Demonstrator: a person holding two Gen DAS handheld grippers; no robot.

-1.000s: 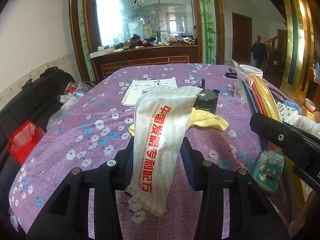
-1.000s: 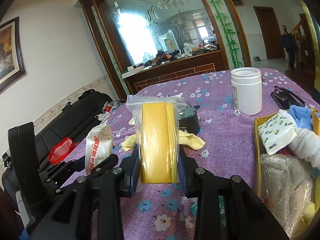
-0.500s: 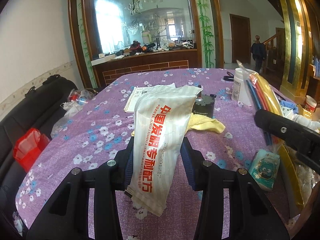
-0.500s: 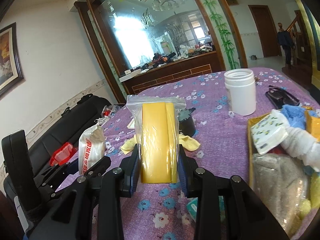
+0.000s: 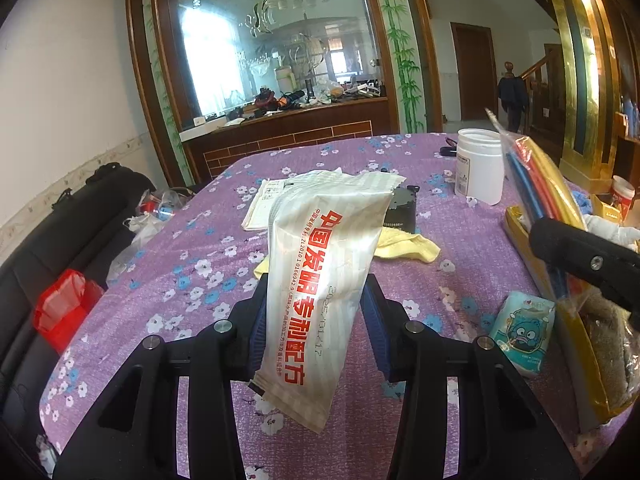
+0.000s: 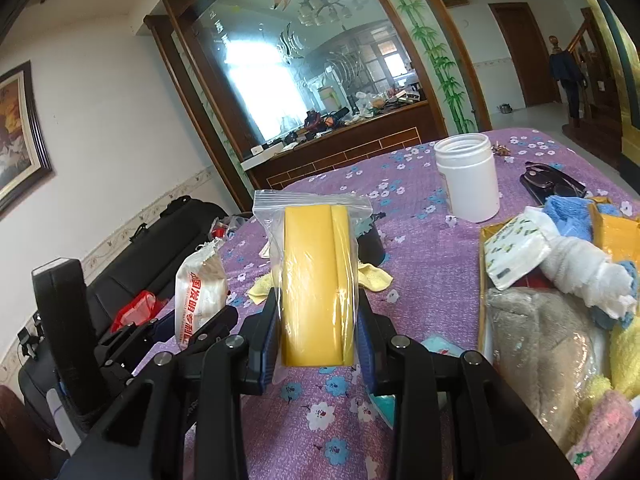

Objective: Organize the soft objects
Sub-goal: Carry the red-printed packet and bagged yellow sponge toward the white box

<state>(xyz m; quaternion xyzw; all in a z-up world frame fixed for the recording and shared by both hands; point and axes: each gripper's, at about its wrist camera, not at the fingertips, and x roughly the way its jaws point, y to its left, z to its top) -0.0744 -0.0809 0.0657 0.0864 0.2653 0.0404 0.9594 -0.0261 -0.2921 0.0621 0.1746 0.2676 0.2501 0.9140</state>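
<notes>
The left gripper (image 5: pixel 316 316) clamps a white sachet (image 5: pixel 324 276); the right gripper (image 6: pixel 318 324) clamps a bagged yellow sponge (image 6: pixel 316 280) above the surface (image 6: pixel 420 280).

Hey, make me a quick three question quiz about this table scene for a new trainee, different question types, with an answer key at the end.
1. True or false: the left tool grips a white packet with red print.
2. Multiple choice: what does the right tool hold? A) a blue towel B) a clear zip bag with yellow sponges C) a white jar
3. Fill in: the white jar stands on the purple floral tablecloth with its lid ____.

Key: 1 true; 2 B; 3 off.
</notes>
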